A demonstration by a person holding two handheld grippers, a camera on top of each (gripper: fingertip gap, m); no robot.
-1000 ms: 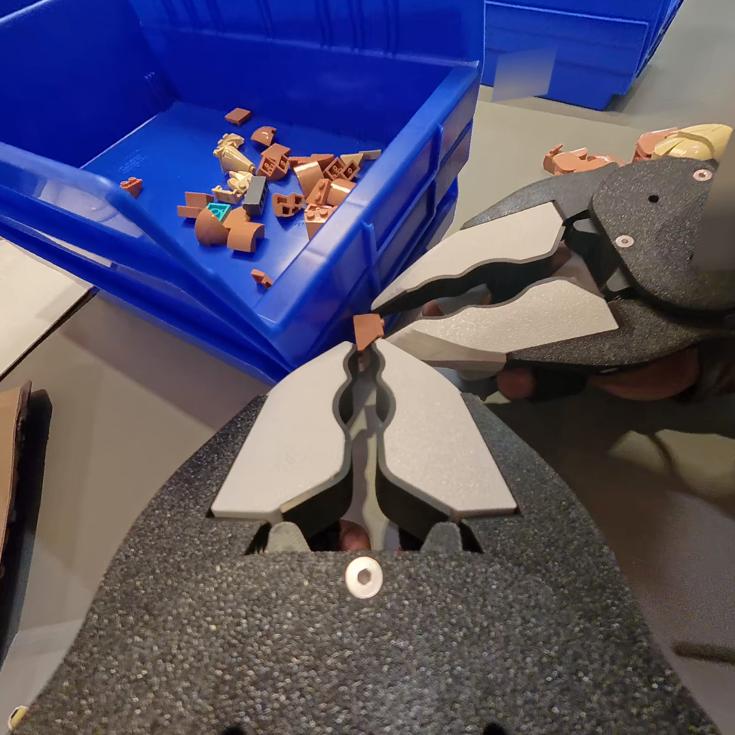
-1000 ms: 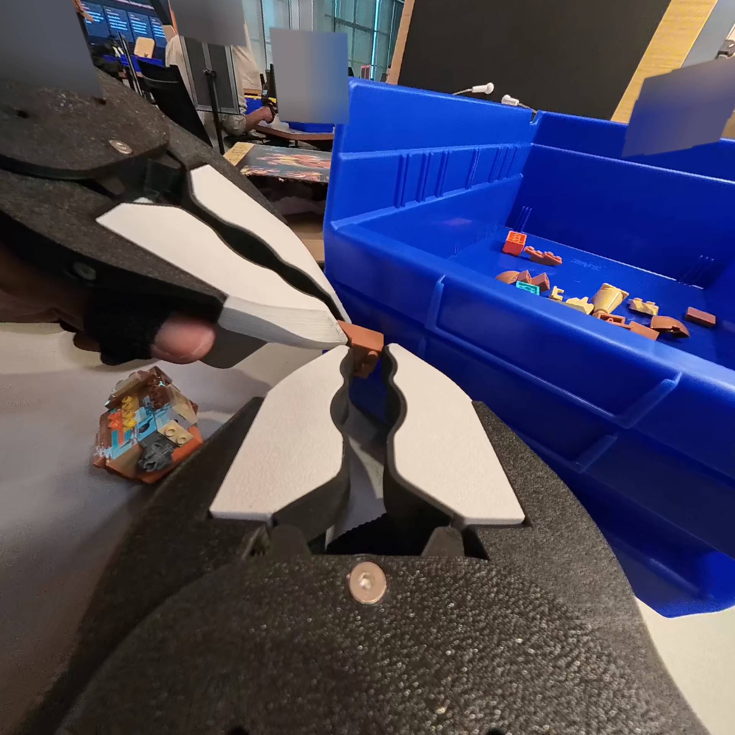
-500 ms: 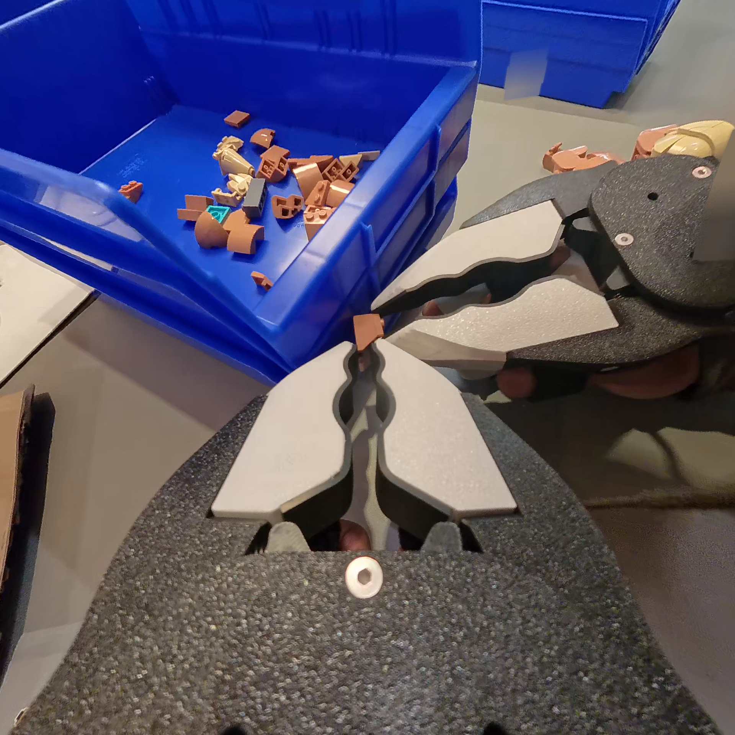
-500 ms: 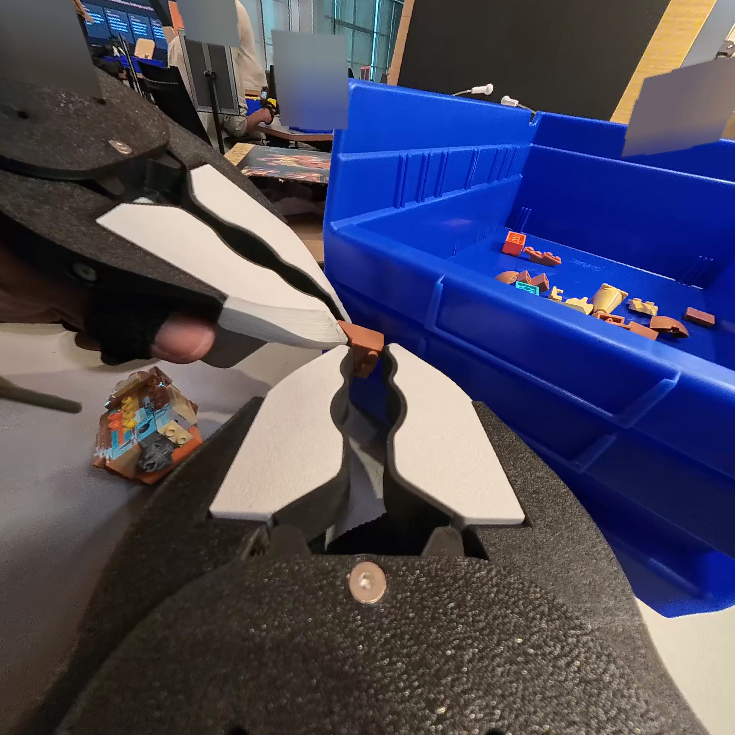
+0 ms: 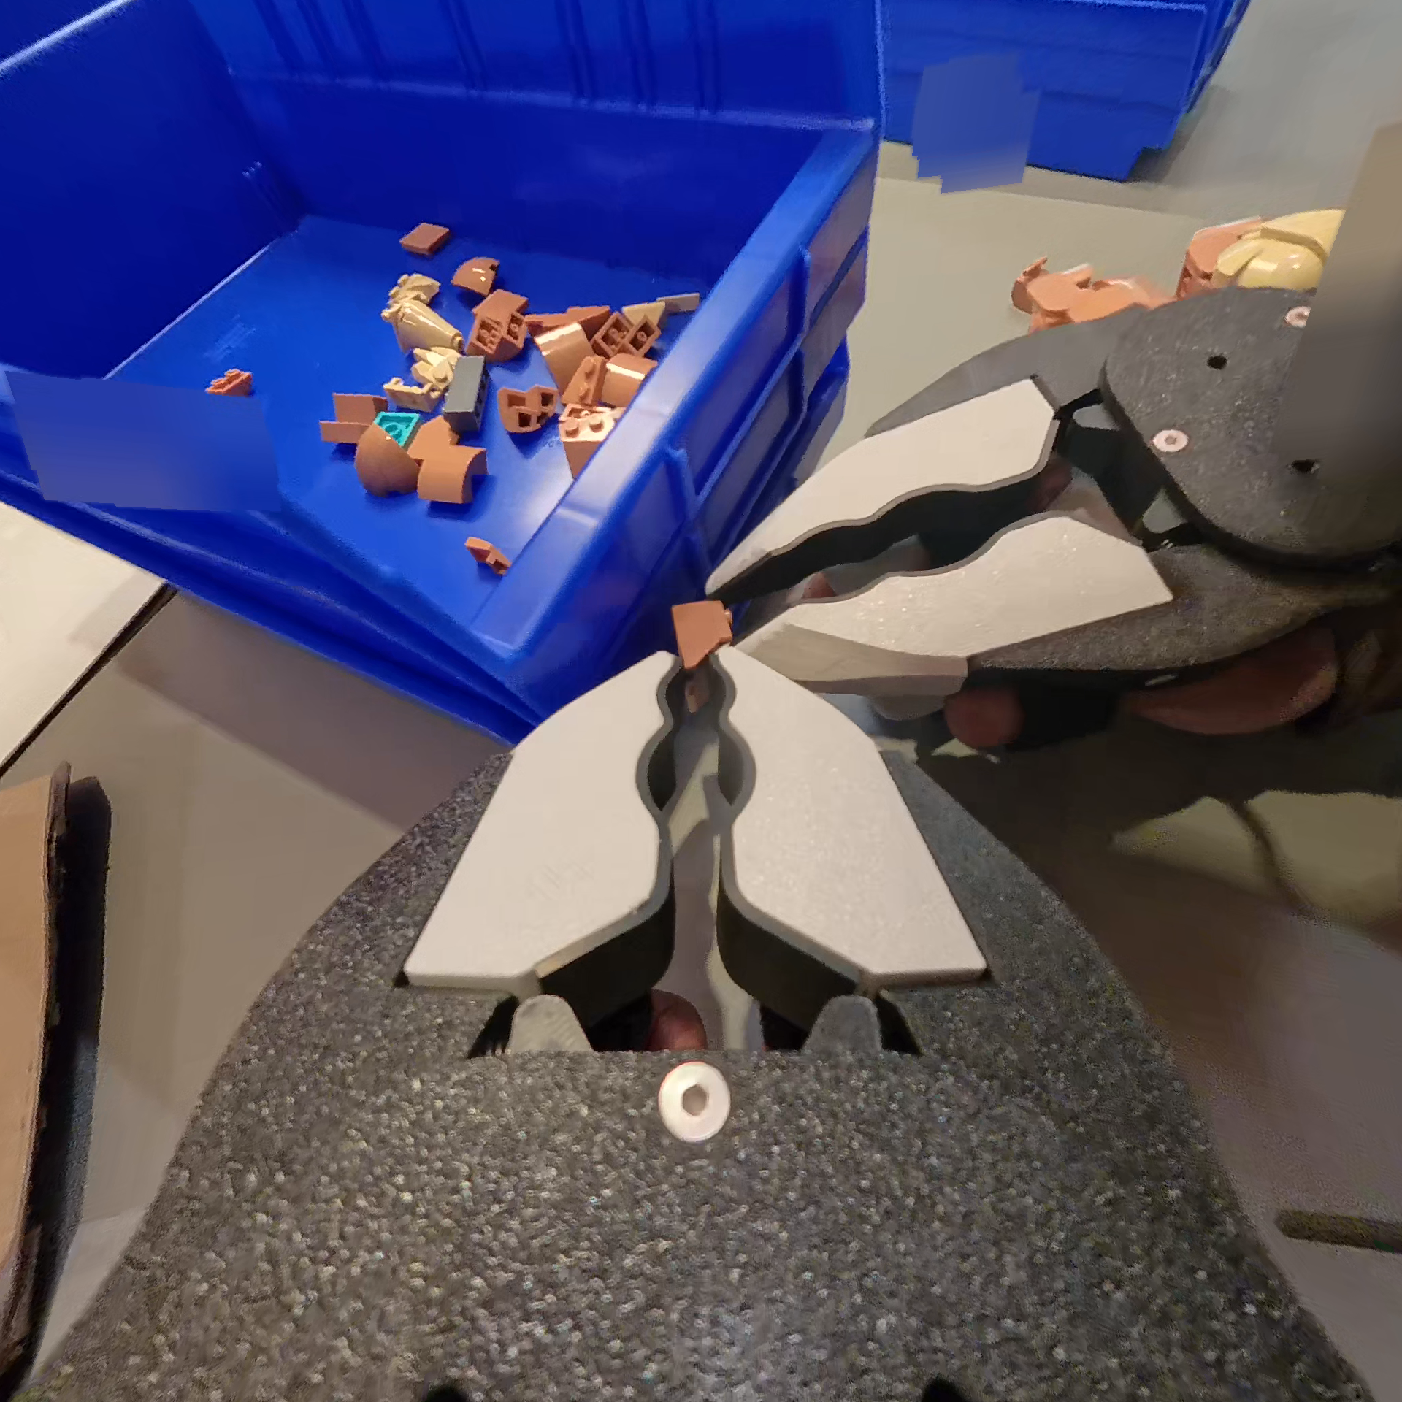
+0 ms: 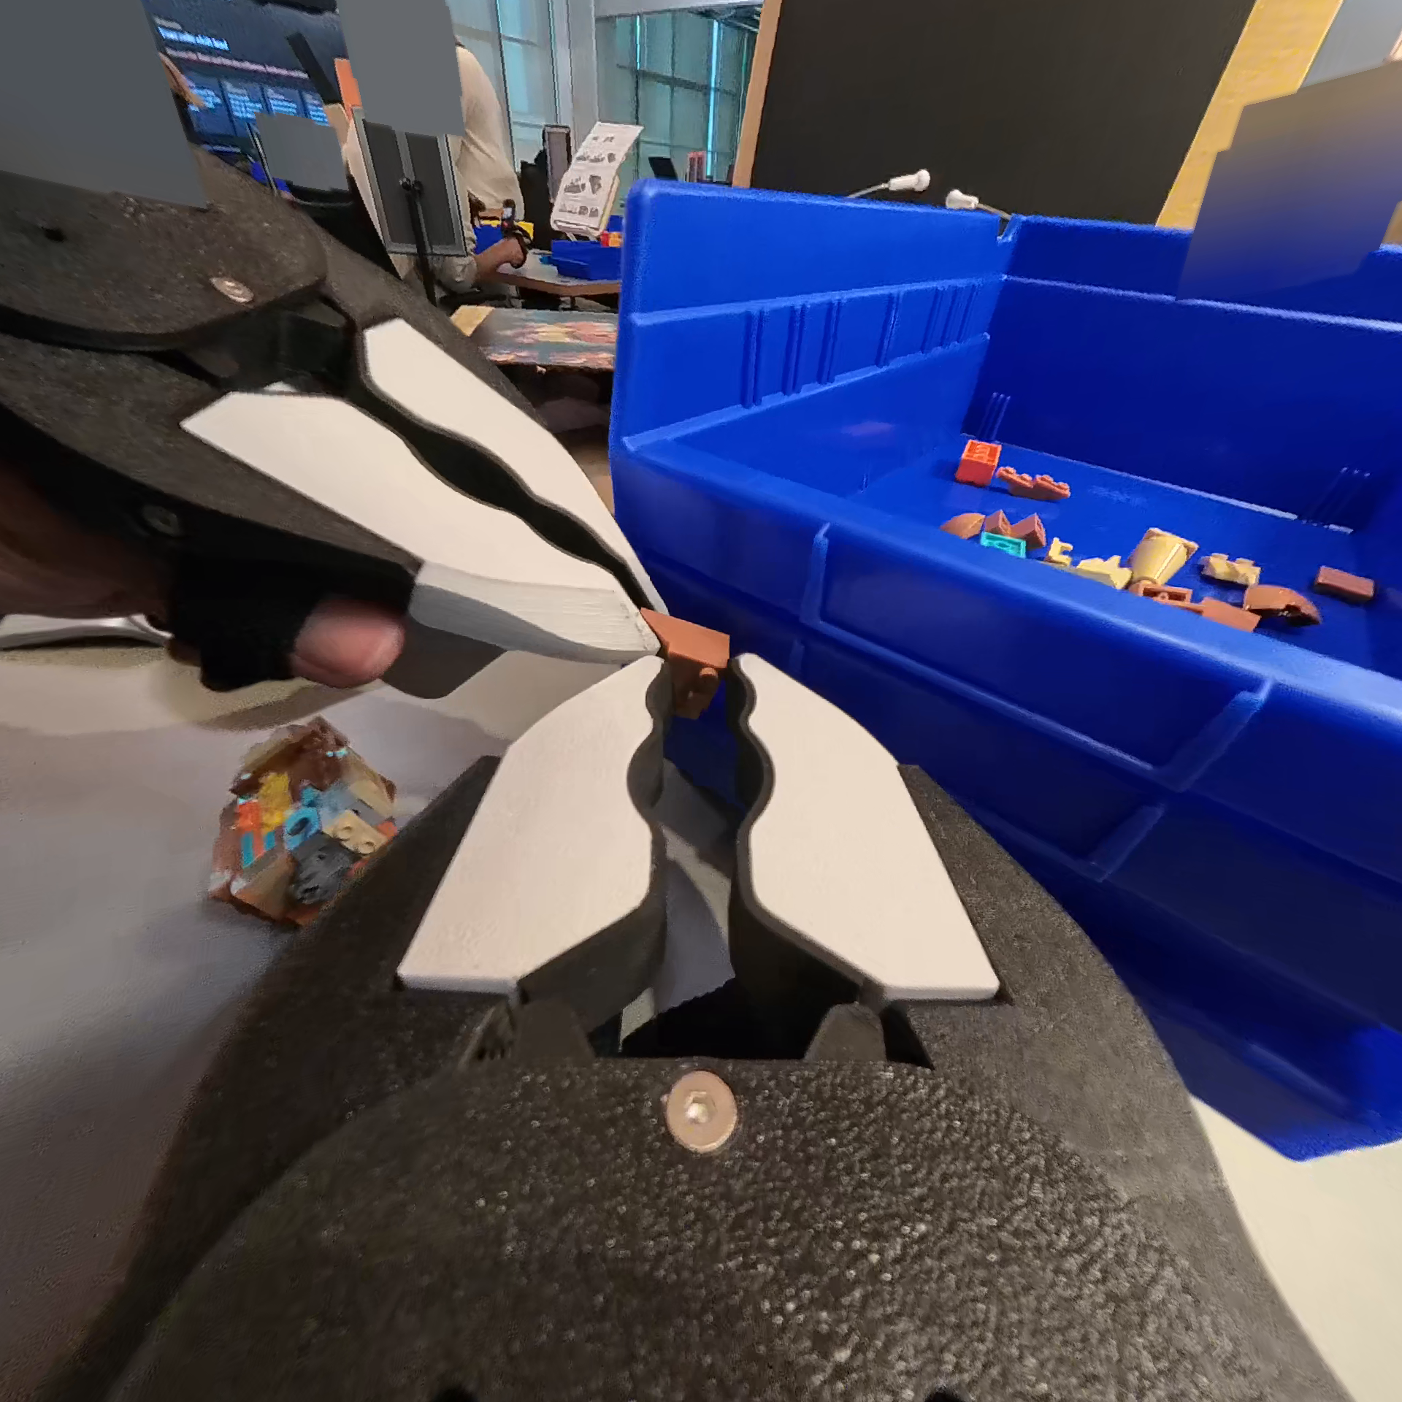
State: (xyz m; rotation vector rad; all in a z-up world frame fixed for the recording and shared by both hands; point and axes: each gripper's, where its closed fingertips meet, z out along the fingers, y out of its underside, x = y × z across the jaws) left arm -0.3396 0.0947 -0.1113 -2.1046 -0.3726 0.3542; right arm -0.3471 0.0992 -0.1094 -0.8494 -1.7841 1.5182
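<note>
A small brown brick piece (image 5: 702,628) is held in the air just in front of the blue bin's near wall (image 5: 607,607). My left gripper (image 5: 694,671) is shut on its lower end. My right gripper (image 5: 727,616) comes in from the right and its tips close on the same piece. In the right wrist view my right gripper (image 6: 696,666) has the brown piece (image 6: 686,641) between its tips, with a narrow gap lower down. The left gripper (image 6: 645,626) reaches in from the left, tips at the piece. A gloved hand holds each gripper.
The blue bin (image 6: 986,683) holds several loose brown and tan bricks (image 5: 485,364), which also show in the right wrist view (image 6: 1138,561). A many-coloured brick clump (image 6: 303,819) lies on the grey table. Tan and pink brick figures (image 5: 1100,281) lie far right. Another blue bin (image 5: 1062,76) stands behind. The tips of both grippers are at nearly the same place.
</note>
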